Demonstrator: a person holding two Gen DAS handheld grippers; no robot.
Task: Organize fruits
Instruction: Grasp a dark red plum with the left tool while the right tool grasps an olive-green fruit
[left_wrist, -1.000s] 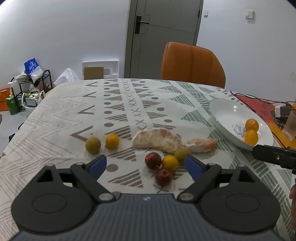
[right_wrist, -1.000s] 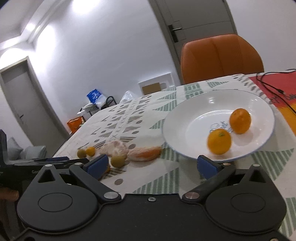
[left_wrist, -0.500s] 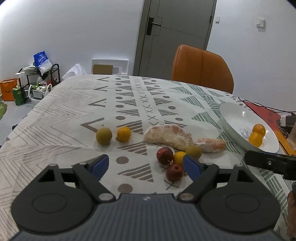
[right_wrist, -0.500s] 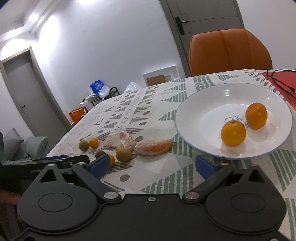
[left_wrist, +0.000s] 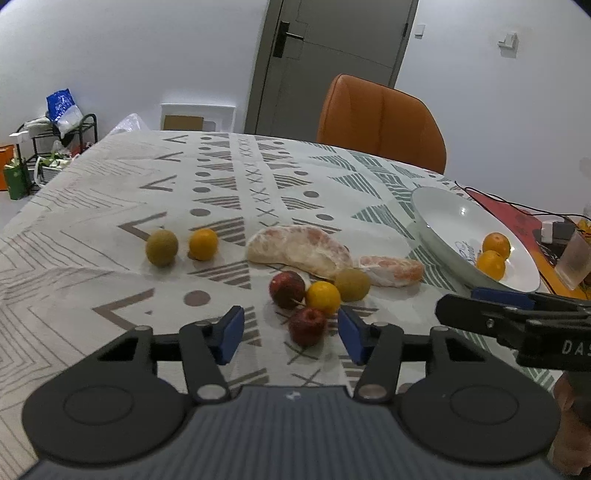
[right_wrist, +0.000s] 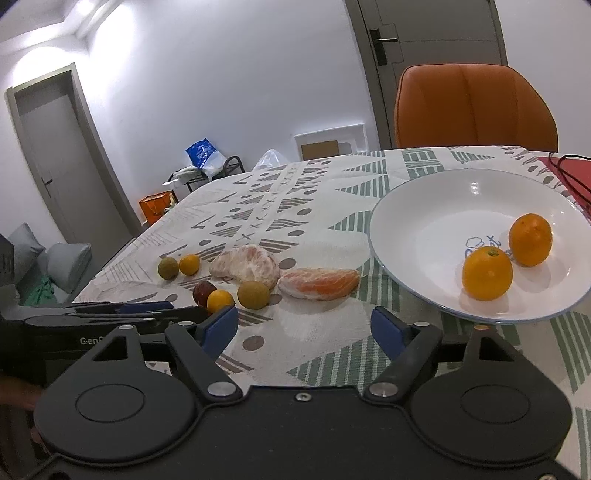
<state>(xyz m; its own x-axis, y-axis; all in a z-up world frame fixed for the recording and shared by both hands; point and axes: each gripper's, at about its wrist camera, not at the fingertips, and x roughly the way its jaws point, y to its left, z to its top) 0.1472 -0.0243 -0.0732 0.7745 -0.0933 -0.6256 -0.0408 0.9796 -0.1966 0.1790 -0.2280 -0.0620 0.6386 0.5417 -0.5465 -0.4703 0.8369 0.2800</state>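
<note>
Inside white plate (right_wrist: 436, 206), two oranges (right_wrist: 487, 272)

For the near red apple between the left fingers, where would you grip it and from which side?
Grip the near red apple across its round middle, coming straight forward and down with the open left gripper, which already straddles it. Its stem dimple faces up, so the sides are the even surfaces. Stay low and short: the small orange and the other red apple sit just behind it.
</note>
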